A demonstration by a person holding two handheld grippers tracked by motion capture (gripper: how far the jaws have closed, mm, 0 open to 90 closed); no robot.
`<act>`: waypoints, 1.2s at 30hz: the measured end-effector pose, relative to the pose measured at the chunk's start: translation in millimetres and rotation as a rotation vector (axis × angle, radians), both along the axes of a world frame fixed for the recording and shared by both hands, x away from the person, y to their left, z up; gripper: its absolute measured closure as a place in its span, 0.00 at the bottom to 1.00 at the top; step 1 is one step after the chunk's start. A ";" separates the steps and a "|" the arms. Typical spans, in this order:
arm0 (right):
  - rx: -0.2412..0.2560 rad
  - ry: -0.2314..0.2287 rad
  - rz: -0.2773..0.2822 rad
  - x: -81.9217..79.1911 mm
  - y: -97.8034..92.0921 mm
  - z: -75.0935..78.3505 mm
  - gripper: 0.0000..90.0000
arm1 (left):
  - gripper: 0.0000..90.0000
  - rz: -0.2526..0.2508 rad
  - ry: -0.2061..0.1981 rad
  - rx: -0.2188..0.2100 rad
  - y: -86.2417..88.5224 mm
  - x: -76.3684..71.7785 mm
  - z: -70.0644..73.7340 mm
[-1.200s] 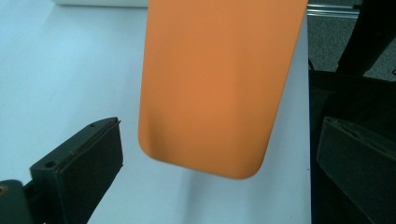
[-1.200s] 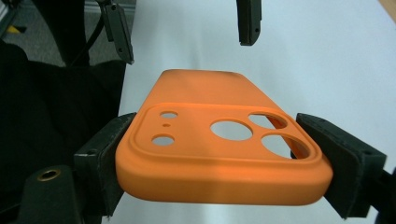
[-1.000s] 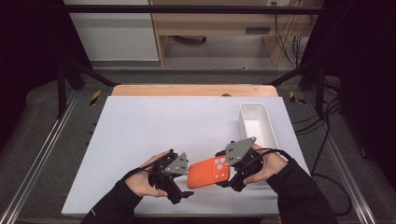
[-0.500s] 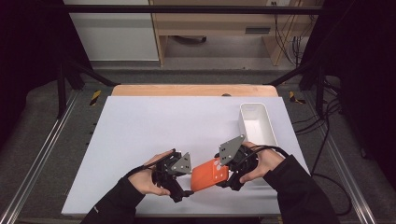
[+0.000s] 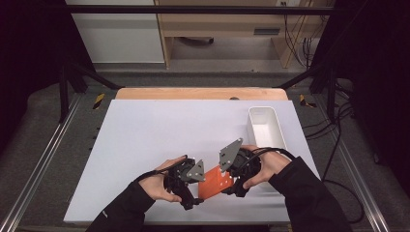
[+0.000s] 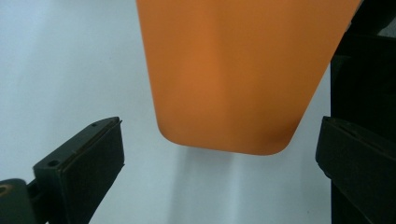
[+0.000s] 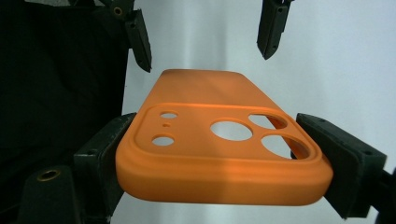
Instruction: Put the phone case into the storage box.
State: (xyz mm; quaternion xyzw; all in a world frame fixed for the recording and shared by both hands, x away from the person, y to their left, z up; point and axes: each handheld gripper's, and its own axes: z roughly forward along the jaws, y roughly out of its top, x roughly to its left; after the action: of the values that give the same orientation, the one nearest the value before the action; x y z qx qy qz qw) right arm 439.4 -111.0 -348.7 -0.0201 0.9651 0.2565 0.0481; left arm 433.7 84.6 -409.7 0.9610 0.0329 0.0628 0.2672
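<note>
Your right tongs [image 7: 219,158] grip the orange phone case [image 7: 219,149] by its camera end, lifted off the white surface [image 5: 145,140] near you. Your left tongs [image 6: 219,158] gape around its other end; a handover seems started, possibly unfinished.

A white counter [image 5: 145,145] filled the middle of the high view, with a strip of wood [image 5: 198,93] along its far edge. A white rectangular bin [image 5: 266,126] stood open near the counter's right edge. Cables [image 5: 338,130] lay on the floor to the right
</note>
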 end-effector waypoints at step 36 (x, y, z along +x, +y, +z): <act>-0.043 0.005 0.038 -3.0 21.4 3.6 0.18 | 0.15 -0.073 -0.021 0.127 -25.7 -2.3 -5.5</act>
State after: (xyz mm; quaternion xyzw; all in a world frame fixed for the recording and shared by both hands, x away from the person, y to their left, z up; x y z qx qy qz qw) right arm 436.4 -89.6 -345.1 -0.0388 0.9699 0.2368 0.0406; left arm 431.4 59.0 -415.2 0.9759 -0.0092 0.0651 0.2082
